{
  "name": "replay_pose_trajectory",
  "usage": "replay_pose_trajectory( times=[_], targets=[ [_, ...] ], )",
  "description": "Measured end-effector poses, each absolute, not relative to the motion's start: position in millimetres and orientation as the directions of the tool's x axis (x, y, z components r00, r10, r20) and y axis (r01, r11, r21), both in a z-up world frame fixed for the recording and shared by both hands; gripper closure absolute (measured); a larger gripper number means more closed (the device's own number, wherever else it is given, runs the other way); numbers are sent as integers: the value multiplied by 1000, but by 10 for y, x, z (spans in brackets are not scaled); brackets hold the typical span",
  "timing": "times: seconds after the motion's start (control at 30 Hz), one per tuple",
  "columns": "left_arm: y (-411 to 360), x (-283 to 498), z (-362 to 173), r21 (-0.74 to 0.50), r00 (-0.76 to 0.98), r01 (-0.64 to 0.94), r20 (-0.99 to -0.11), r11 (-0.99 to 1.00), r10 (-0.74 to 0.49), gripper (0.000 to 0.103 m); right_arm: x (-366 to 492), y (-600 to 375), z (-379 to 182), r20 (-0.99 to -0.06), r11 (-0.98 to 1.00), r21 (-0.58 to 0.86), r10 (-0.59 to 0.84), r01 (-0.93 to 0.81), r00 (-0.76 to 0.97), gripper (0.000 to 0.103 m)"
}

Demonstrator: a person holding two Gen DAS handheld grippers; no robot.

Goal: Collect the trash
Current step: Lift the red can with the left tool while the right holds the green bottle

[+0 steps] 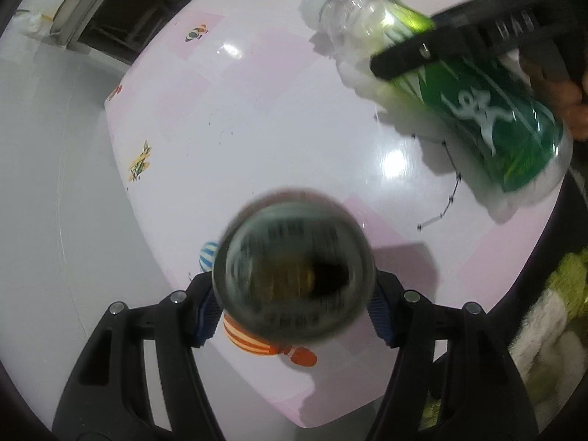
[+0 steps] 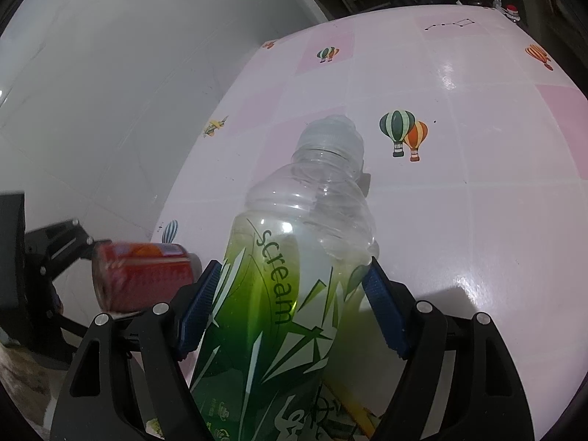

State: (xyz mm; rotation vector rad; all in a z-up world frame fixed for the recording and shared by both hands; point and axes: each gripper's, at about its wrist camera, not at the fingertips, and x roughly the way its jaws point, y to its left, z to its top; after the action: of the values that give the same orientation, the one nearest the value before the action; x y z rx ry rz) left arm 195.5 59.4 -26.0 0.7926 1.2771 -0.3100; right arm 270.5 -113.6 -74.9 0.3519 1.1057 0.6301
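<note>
My left gripper (image 1: 294,305) is shut on a red drinks can (image 1: 294,268), seen end-on and blurred above the table; in the right wrist view the can (image 2: 143,275) shows at lower left in the left gripper's fingers (image 2: 66,242). My right gripper (image 2: 290,301) is shut on a clear plastic bottle with a green "scream" label (image 2: 290,257), cap pointing away, held above the table. The bottle also shows in the left wrist view (image 1: 474,106), gripped by the right gripper's black fingers (image 1: 433,47).
The table (image 2: 477,220) has a glossy pink-and-white tiled cover with balloon and plane prints. Grey floor (image 1: 47,183) lies to the left of its edge. A yellow-white cloth (image 1: 551,330) lies at lower right. Small items (image 2: 511,11) stand at the table's far corner.
</note>
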Motion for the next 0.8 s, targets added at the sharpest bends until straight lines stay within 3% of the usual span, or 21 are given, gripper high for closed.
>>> replay_pose_trajectory(
  times=[0.27,0.33,0.4,0.47,0.8],
  targets=[
    [666,2182,-239,316,283,563,-942,764,181,35,2694,-1219,-779,-701,766,575,642,-287,311,28],
    [754,2187,-213,278,301,526,-945,804,129,32,2689,-1230,-782,-703,768,572,641,-289,310,28],
    [834,2171,-172,236,328,493,-942,837,72,23,2689,-1237,-782,-704,768,571,640,-290,308,28],
    [966,2140,-125,185,354,449,-935,874,16,21,2689,-1238,-778,-709,771,567,636,-291,304,29],
    [1420,1729,1,-40,576,221,-801,974,-163,19,2735,-1149,-736,-741,786,551,615,-281,268,22]
  ],
)
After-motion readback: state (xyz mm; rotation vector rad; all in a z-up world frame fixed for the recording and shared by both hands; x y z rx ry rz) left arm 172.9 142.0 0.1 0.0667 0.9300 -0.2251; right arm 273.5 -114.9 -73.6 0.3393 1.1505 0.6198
